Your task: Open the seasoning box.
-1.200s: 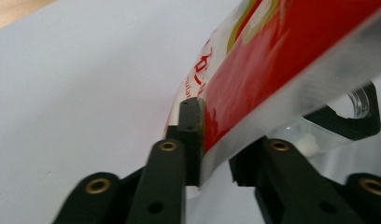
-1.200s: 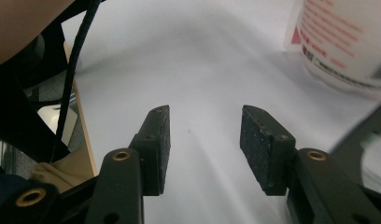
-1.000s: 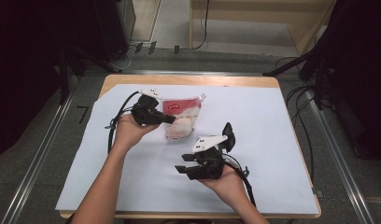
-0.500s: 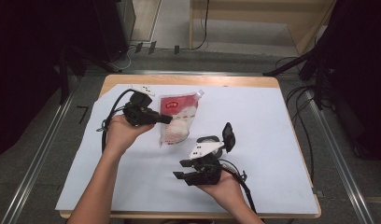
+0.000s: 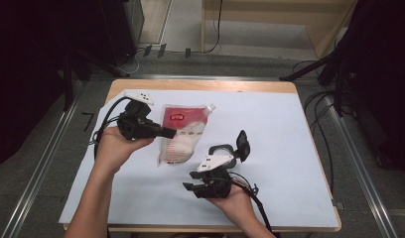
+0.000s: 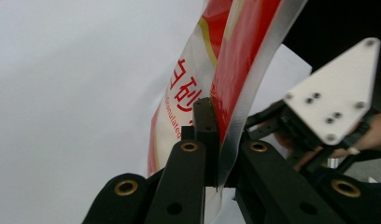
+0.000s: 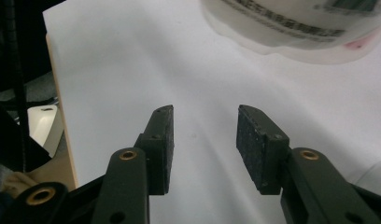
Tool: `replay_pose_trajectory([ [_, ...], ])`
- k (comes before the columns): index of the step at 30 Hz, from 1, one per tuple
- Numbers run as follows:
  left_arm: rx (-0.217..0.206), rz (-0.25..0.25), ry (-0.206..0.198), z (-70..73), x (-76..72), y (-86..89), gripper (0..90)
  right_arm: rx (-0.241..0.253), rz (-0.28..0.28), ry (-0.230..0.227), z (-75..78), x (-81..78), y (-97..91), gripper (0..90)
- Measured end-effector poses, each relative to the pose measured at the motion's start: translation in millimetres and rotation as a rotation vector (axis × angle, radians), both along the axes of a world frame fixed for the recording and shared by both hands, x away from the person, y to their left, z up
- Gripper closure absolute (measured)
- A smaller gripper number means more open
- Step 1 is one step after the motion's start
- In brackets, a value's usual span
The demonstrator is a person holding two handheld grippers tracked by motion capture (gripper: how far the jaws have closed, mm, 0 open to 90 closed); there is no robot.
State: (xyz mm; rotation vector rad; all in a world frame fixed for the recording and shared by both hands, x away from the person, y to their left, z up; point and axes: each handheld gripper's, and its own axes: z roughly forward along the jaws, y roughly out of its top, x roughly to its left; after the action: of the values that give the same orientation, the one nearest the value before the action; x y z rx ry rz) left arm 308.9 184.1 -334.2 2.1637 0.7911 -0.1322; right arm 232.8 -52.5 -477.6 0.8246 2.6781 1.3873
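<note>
A red-and-white plastic refill pouch with a corner spout (image 5: 179,135) is held above the white sheet covering the wooden bench (image 5: 300,129), left of the bench's middle. It is gripped by the left gripper (image 5: 167,132), whose jaws are closed tight on the pouch's left edge; in the left gripper view the thin sealed edge of the pouch (image 6: 235,93) is seen pinched between the two black jaws, with the red printed face rising above them. The pouch hangs tilted, its spout towards the far right and its rounded bottom towards the near side.

The right gripper (image 5: 189,185) is held near the front edge of the bench, below and slightly right of the pouch, apart from it. Its jaws stand partly apart and have just been closing a little, with nothing between them; in the right gripper view the white sheet is seen between the pads (image 7: 254,144), and the pouch's pale bottom (image 7: 296,32) lies beyond the jaw tips, not touched.
</note>
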Motion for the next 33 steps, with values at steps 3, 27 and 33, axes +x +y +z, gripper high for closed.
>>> replay_pose_trajectory([
  [3, -0.012, -0.021, 0.013, 7.3, -10.0, -2.2, 90.0, 0.005, -0.016, -0.009, -2.4, -0.3, 2.0, 59.2],
  [27, -0.064, -0.069, 0.123, 17.2, -35.0, 0.0, 90.0, 0.092, -0.168, -0.122, -15.9, -7.3, 11.3, 67.2],
  [33, -0.072, -0.037, 0.154, 5.3, -25.6, -3.1, 90.0, 0.061, -0.097, -0.186, -14.6, -17.0, 16.7, 59.1],
])
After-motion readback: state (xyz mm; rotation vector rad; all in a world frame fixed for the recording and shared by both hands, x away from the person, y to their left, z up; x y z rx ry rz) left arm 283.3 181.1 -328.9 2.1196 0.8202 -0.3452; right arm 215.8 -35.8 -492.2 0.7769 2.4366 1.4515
